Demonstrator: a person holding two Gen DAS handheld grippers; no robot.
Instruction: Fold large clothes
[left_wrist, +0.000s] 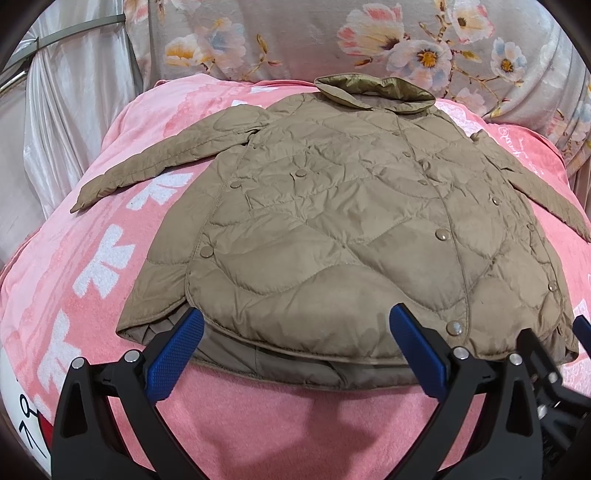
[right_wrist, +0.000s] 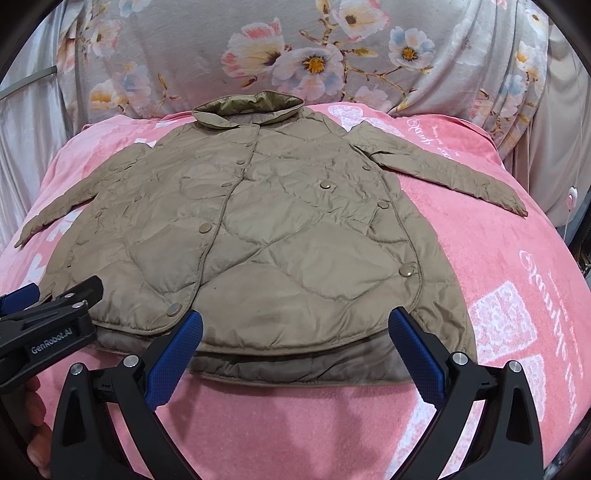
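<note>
Both tools, left tool (left_wrist: 295, 332) and right tool (right_wrist: 295, 332), spread apart; tan quilted jacket (left_wrist: 332, 221) flat, sleeves outspread.

Bed covered by pink blanket (left_wrist: 92, 206) with white motifs. Floral grey cloth (right_wrist: 258, 55) draped behind; pale curtain (left_wrist: 70, 110) at left.

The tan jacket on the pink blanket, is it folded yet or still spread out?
Spread out. The jacket lies flat, front up, on the pink blanket, both sleeves stretched sideways, collar at the far end.
</note>
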